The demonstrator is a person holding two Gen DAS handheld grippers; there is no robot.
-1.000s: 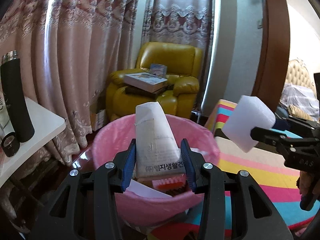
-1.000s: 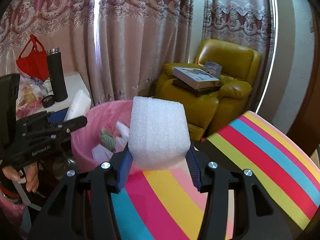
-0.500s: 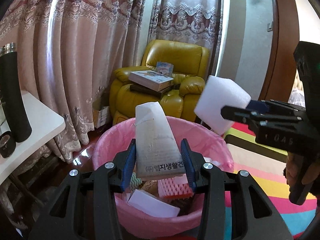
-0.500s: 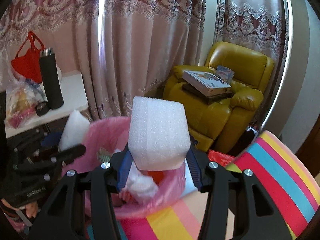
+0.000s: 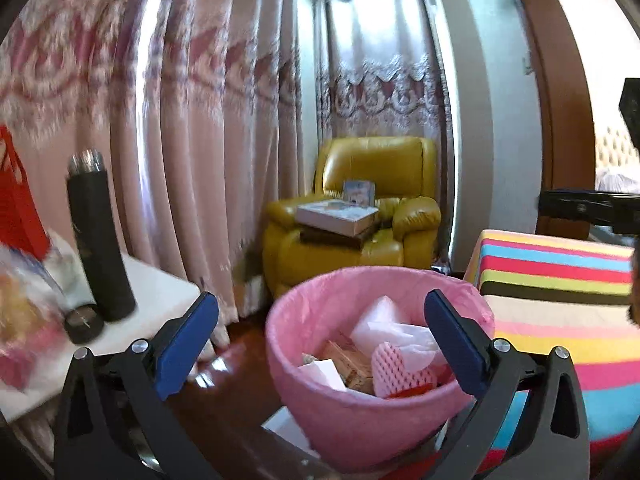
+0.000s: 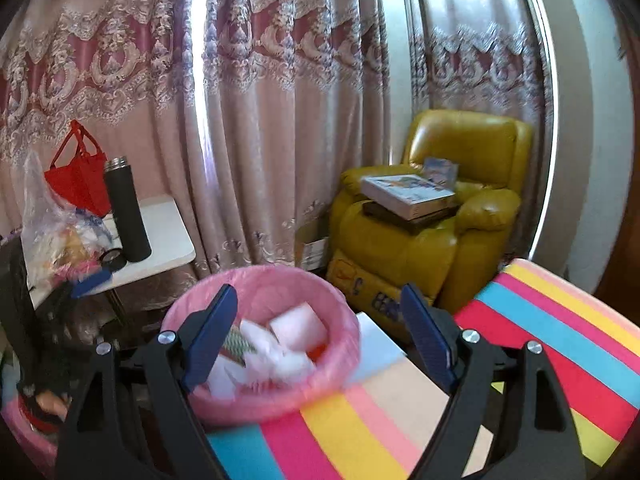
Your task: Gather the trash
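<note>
Both grippers let go at once! The left gripper (image 5: 320, 334) has just been opening and now stands wide with nothing between its blue pads (image 5: 186, 334); the white printed packet it was pinching a moment ago is gone from them. Same story on the right: the right gripper (image 6: 320, 340) has just been opening too, jaws spread and empty, and the white foam block (image 6: 298, 326) now lies down in the pink-lined bin (image 5: 460, 292), on top of the pile with the pink foam netting (image 5: 394, 370) and paper scraps. By the look of it, two more pieces of trash are collected. In both views the bin sits right ahead and below the open jaws, beside the striped cloth (image 6: 560, 320). The black flask (image 5: 100, 236) stands untouched on the white side table (image 5: 160, 292). Both grippers look free for the next pickup
</note>
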